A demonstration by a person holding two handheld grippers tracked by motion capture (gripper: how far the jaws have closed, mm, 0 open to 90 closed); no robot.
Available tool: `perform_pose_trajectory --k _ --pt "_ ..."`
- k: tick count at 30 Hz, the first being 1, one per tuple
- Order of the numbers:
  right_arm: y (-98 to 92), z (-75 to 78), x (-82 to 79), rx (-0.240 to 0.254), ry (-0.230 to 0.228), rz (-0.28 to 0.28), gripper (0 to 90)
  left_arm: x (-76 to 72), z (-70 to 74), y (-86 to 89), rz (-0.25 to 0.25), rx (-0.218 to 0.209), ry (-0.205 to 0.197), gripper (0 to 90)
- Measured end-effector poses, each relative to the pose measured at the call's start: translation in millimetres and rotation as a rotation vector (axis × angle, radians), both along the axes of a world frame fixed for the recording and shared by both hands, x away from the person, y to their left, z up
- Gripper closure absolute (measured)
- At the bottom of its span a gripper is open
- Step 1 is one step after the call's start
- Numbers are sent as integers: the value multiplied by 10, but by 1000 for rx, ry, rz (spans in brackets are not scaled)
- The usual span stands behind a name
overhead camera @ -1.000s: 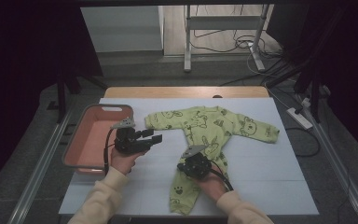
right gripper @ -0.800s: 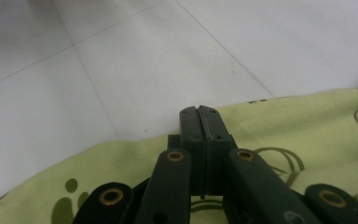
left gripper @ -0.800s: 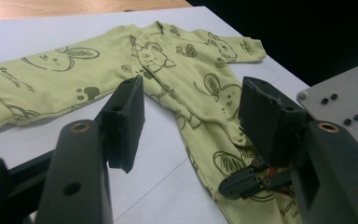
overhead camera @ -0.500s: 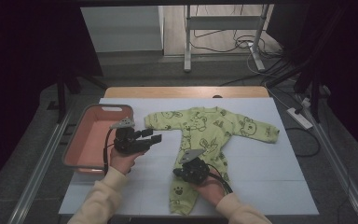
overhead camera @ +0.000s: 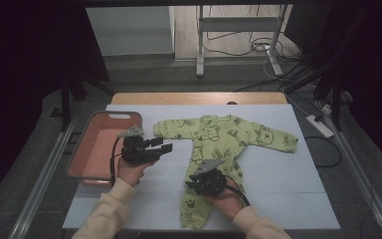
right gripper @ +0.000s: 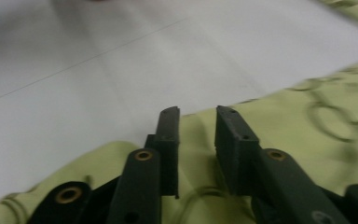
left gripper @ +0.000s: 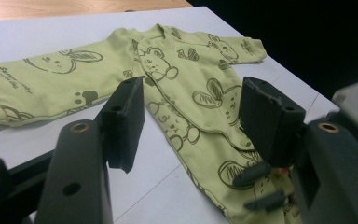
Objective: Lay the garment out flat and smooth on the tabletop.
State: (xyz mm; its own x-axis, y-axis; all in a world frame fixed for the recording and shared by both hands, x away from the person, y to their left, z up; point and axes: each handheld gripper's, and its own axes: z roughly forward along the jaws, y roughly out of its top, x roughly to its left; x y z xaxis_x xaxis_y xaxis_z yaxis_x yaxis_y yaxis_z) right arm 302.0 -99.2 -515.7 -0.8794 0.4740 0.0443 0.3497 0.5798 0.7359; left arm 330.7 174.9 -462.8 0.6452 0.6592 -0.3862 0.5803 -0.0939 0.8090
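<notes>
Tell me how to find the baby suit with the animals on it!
Look at the white table, just right of the pink tray. The baby suit lies flat there, sleeves spread wide, legs toward the person. It is the one soft, yellow-green thing, printed with dark bears and bunnies.

Romper (overhead camera: 214, 144) flat on table (overhead camera: 298, 189); tub (overhead camera: 97, 149) left of it.

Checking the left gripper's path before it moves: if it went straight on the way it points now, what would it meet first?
Probably the green baby romper: it lies straight ahead between the left gripper's open jaws, though depth is hard to judge.
</notes>
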Motion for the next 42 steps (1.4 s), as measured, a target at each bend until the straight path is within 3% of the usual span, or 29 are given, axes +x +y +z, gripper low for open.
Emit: perform_pose_trajectory --k 8,22,30,35,39,42 --pt "-438 155 153 48 -52 -166 587 0 5 -1 -1 -2 -2 410" --pt "-1217 194 365 51 -24 -362 513 -1 2 5 -1 -1 1 404" --pt "-1383 150 336 24 -4 -389 494 -7 8 0 -2 -2 -1 404" --pt "-1476 128 307 34 18 -399 490 -4 3 -9 -3 1 0 404" --pt "-1481 96 330 45 55 -403 477 -2 1 -29 -7 3 2 404" --pt "-1429 51 351 32 59 -389 473 2 -6 -40 -11 7 4 404"
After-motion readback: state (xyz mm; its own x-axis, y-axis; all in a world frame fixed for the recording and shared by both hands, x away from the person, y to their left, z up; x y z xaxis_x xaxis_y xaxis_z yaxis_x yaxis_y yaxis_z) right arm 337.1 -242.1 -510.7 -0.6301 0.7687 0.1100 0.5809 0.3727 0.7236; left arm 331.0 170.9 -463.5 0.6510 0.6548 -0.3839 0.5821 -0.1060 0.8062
